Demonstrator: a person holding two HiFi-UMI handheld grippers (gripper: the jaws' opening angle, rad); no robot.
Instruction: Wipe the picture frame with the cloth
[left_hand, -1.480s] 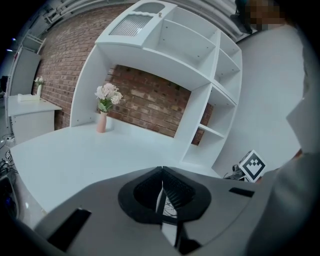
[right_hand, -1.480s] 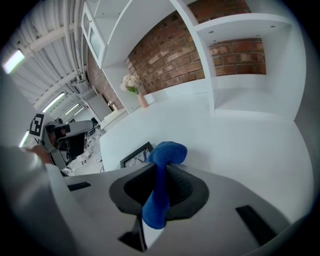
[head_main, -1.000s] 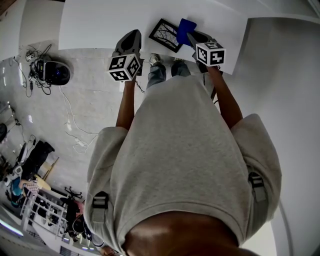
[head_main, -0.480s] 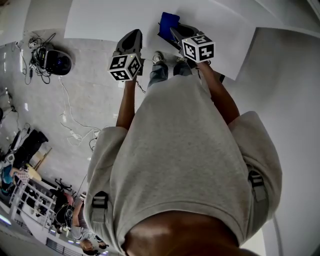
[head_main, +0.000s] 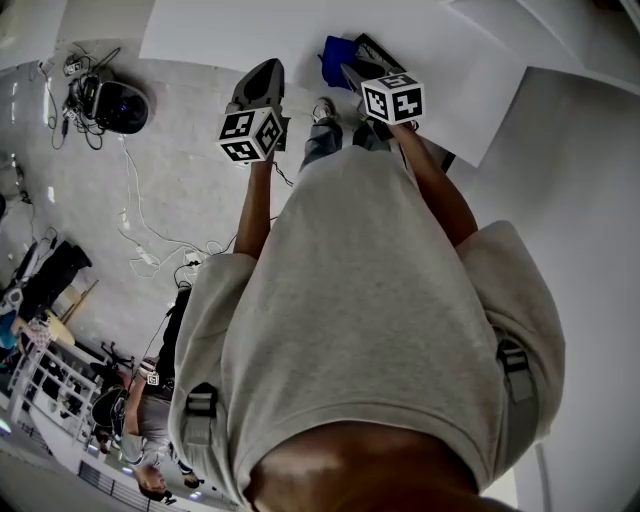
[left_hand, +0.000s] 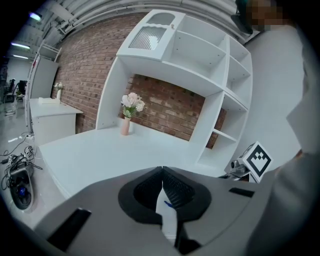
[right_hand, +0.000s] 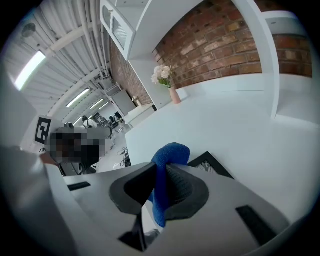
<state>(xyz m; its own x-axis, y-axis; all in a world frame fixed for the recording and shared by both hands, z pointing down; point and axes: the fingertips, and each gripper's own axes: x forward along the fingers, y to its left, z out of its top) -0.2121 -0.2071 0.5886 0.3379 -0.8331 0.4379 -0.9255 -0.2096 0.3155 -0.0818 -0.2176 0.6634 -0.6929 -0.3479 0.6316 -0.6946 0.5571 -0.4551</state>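
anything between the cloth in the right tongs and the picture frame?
Nothing visible. The right tongs grip the blue cloth right next to the picture frame, which lies on the white table; contact unclear.

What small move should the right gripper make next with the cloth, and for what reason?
Probably a short sweep of the cloth to the right across the frame. The right gripper is shut on the cloth just left of the frame's bare part, which lies flat on the table. Whether the cloth touches the frame cannot be told, so a slight lowering may help.
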